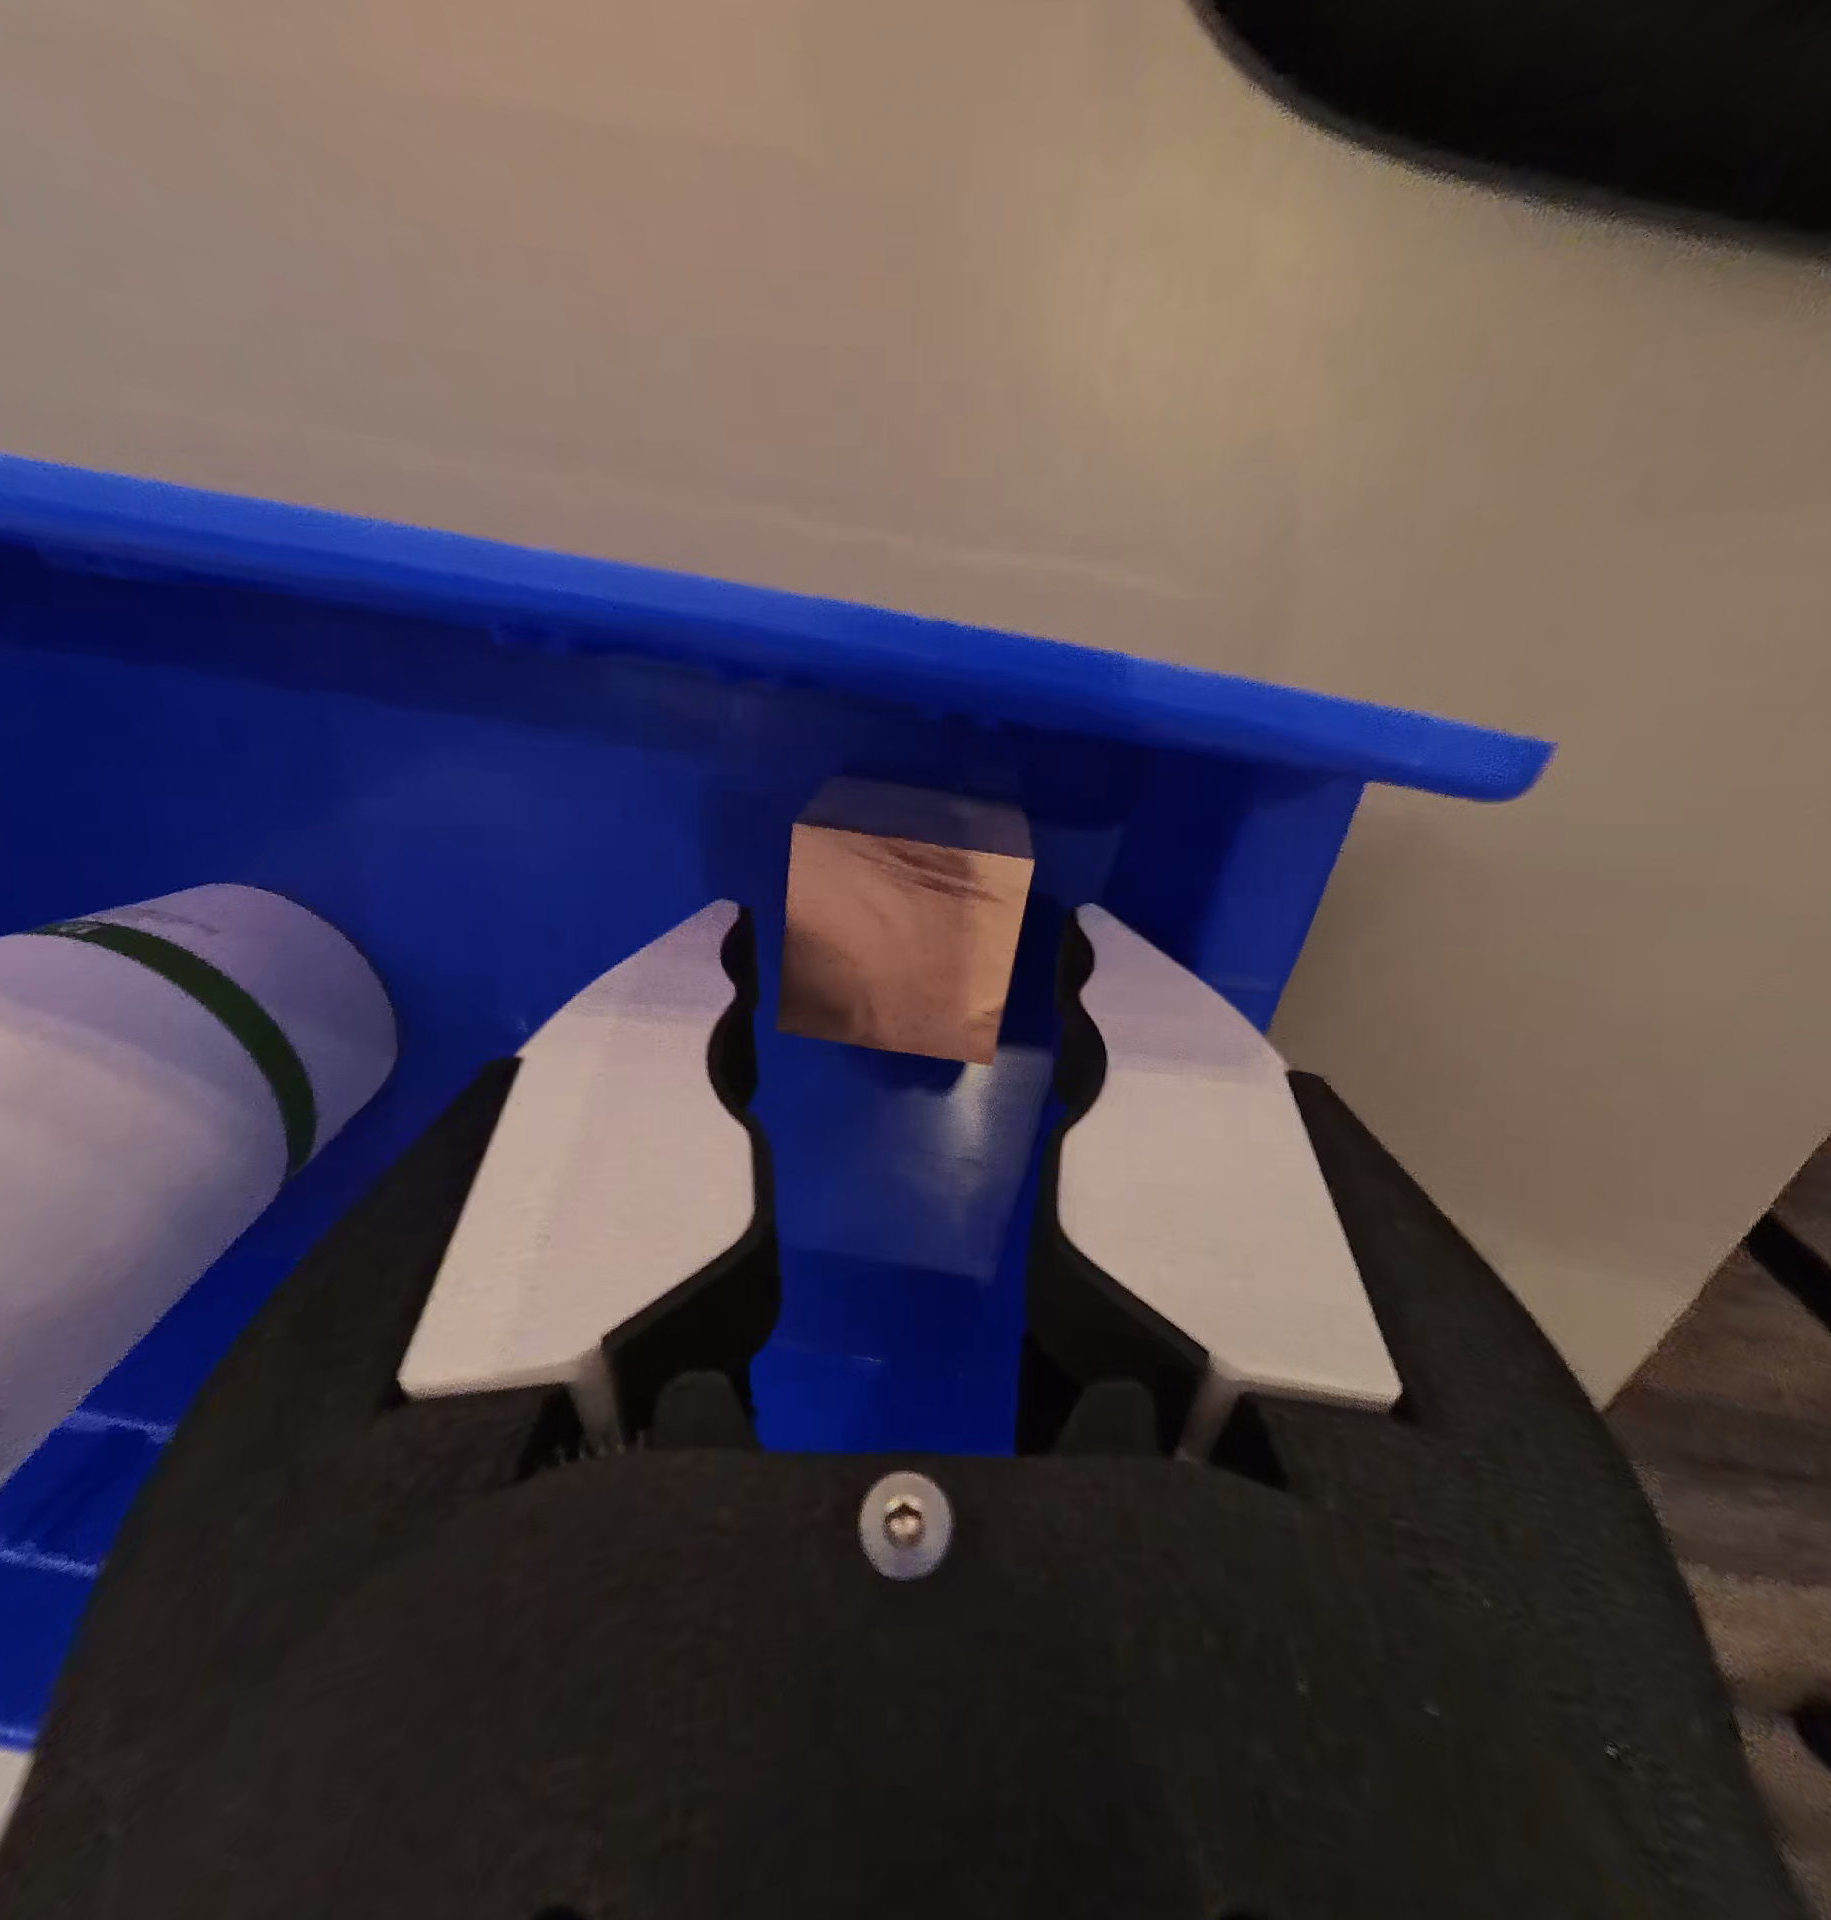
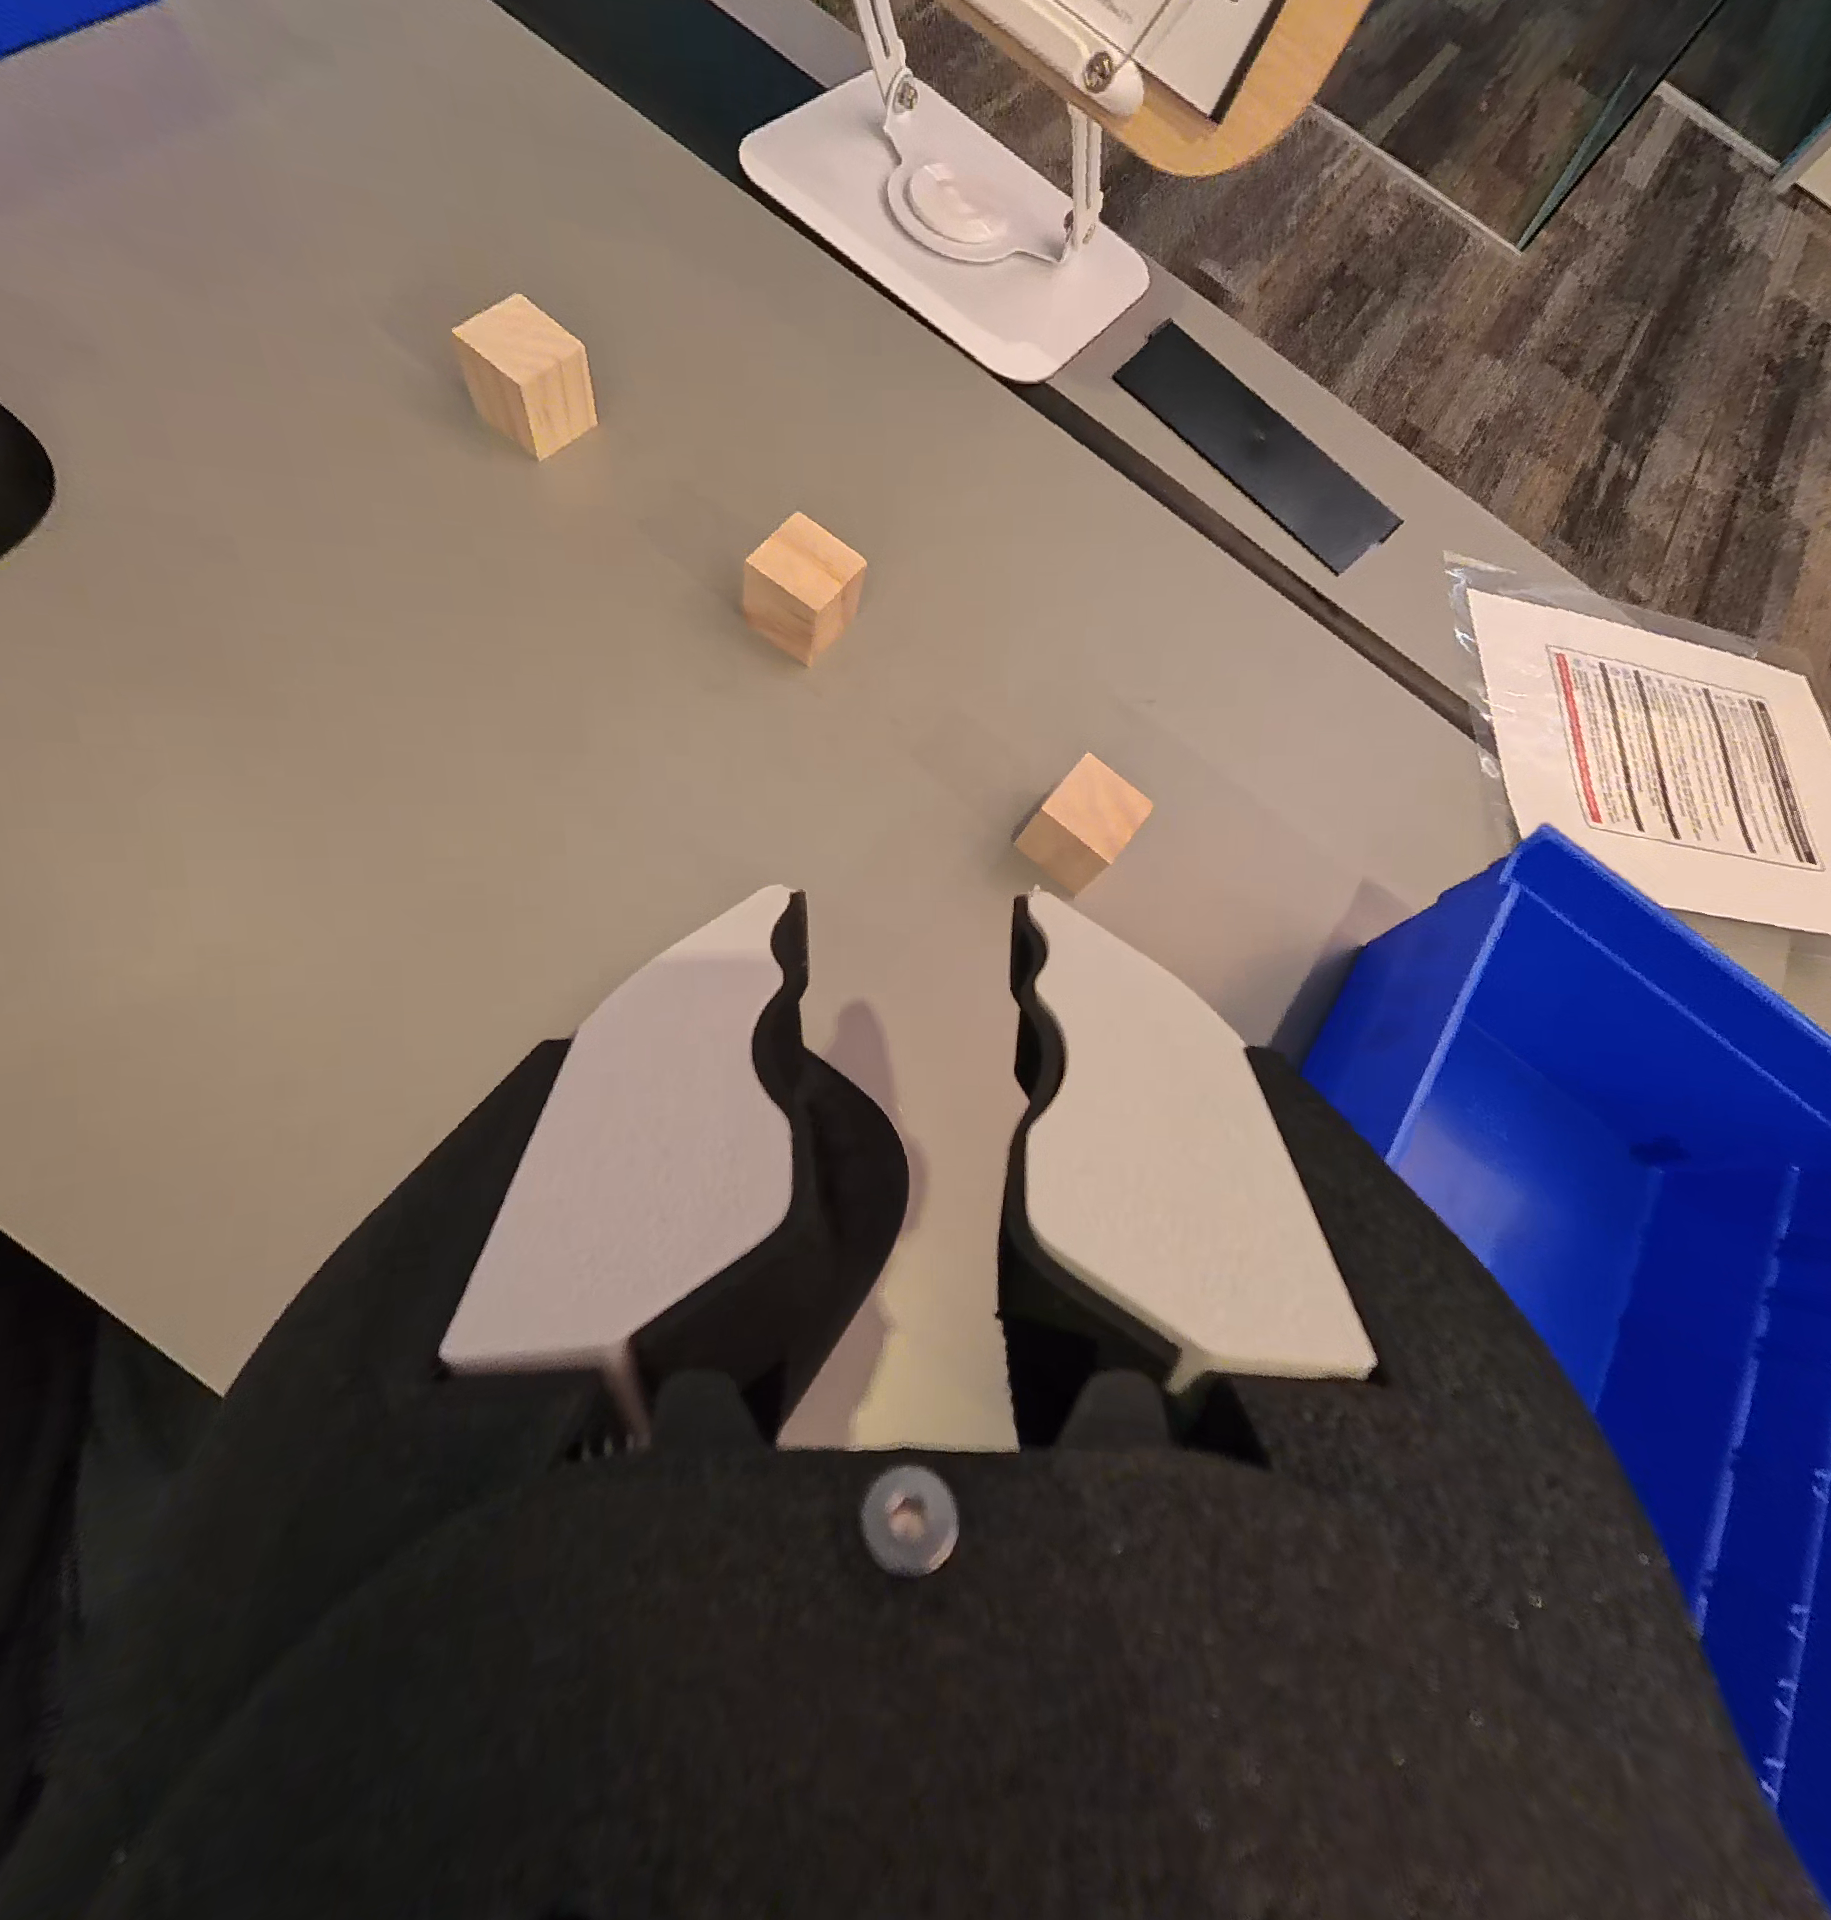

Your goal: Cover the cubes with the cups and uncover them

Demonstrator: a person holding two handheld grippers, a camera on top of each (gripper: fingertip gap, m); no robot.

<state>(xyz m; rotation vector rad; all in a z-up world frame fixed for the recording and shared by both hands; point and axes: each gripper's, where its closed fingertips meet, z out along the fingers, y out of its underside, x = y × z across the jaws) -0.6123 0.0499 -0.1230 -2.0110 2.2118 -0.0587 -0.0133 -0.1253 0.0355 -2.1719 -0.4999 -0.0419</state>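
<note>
Left wrist view: left gripper (image 1: 906, 920) reaching into a blue plastic bin (image 1: 682, 665), jaws apart, nothing clamped. Wooden cube (image 1: 906, 940) inside the bin, just beyond and between the two fingertips, not visibly touched by either, close to the bin's far wall. Stack of white paper cups (image 1: 152, 1081) with a dark green band, lying on its side in the bin, left of the gripper. Pale table (image 1: 890, 364) beyond the bin.

Right wrist view: right gripper (image 2: 911, 899) held over a grey table (image 2: 267, 779), jaws apart and empty. Three wooden cubes standing uncovered on the table in a diagonal row: far cube (image 2: 524, 374) upper left, middle cube (image 2: 803, 587), near cube (image 2: 1083, 823) just beyond the right fingertip. Second blue bin (image 2: 1617, 1143) at right, beside the gripper. Printed sheet in a clear sleeve (image 2: 1659, 758) behind that bin. White stand (image 2: 942, 239) at the table's far edge, carrying a wood-edged item cut off by the frame.
</note>
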